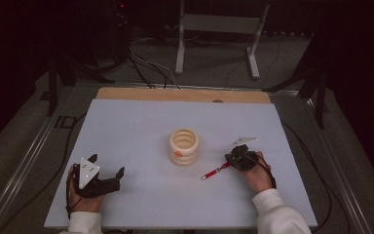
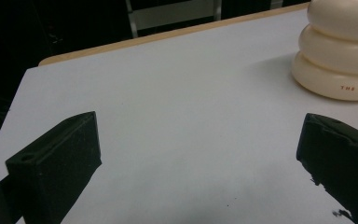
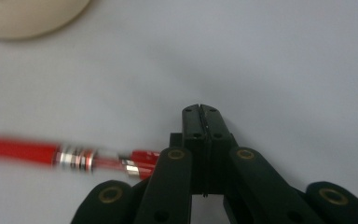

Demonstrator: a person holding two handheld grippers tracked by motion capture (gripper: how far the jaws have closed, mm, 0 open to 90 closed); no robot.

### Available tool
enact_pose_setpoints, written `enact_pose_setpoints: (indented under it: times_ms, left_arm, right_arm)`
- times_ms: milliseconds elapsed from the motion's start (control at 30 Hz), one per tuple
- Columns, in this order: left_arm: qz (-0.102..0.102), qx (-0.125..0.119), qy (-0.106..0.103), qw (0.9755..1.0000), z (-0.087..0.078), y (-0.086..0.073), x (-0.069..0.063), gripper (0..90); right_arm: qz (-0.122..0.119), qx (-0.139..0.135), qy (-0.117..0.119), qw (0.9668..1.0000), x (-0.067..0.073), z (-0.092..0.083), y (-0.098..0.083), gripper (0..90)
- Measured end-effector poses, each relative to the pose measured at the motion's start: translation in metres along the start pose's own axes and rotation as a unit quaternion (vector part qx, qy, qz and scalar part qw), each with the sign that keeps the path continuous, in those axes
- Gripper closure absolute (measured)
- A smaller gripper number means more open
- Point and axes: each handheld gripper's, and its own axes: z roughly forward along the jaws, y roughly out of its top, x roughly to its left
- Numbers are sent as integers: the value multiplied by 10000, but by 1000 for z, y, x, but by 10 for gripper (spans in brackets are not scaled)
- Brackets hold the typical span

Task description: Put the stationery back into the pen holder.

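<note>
A cream ribbed holder (image 1: 183, 146) stands upright in the middle of the white table; in the left gripper view the holder (image 2: 340, 51) is at the upper right, with small orange lettering low on its side. A red pen (image 1: 215, 171) lies flat to the holder's right. My right gripper (image 1: 233, 159) is over the pen's right end with its jaws pressed together and nothing between them. In the right gripper view the red pen (image 3: 51, 154) runs left from under the right gripper (image 3: 199, 110). My left gripper (image 1: 108, 165) rests open near the front left, and between the left gripper (image 2: 200, 119) jaws is bare table.
The white table top (image 1: 141, 122) has a wooden strip (image 1: 182, 94) along its far edge. Cables trail off both sides and across the floor behind. A white metal stand (image 1: 219, 29) is on the floor beyond the table.
</note>
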Motion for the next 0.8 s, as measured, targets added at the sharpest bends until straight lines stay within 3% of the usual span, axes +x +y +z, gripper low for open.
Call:
enact_pose_setpoints:
  times_ms: [267,600,700,800]
  left_arm:
    - [-2,16,-3,10000,1,0,-1,3]
    - [12,9,4,10000,0,0,-1,2]
    - [3,-8,17,10000,-1,0,0,3]
    - [3,-17,13,10000,-1,1,0,3]
  right_arm:
    - [148,-82,37,9999,1,-21,-28,900]
    - [228,-366,439,9981,17,-37,-53,900]
    - [282,-771,465,9955,14,-43,-56,816]
    - [441,-1226,367,9908,8,-53,-59,662]
